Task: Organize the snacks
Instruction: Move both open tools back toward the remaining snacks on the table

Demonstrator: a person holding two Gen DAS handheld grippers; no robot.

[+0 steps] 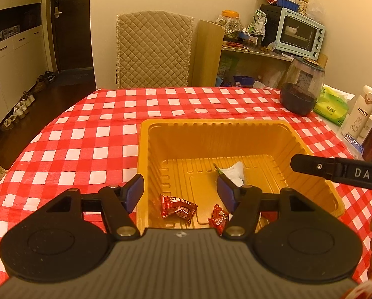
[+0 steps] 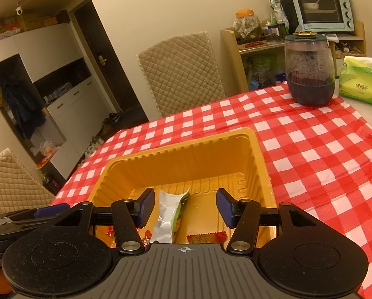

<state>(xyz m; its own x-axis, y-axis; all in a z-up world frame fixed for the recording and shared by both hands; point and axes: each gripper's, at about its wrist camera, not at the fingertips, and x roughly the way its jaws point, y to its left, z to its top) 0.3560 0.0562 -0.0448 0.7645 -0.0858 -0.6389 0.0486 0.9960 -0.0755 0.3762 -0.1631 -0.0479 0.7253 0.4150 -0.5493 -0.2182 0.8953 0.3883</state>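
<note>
A yellow plastic tray point(image 1: 308, 149) point(image 2: 258, 154) sits on the red-and-white checked tablecloth. In it lie two red candy wrappers point(image 1: 177, 209) point(image 1: 218, 218), a white-and-green snack packet point(image 1: 233, 173) point(image 2: 168, 214) and an orange-red flat packet point(image 2: 205, 238). My left gripper point(image 1: 181, 194) is open and empty over the tray's near left corner. My right gripper point(image 2: 184, 208) is open and empty over the tray, just above the white packet. The right gripper's finger point(image 1: 335, 170) shows at the right in the left wrist view.
A glass jar of dark liquid point(image 1: 302, 87) point(image 2: 309, 72) stands at the table's far right, with a green tissue pack point(image 1: 331, 107) point(image 2: 360, 84) and a white Miffy bottle point(image 1: 359, 112) beside it. A quilted chair point(image 1: 153, 49) stands behind the table. Shelves with a toaster oven point(image 1: 300, 33) are beyond.
</note>
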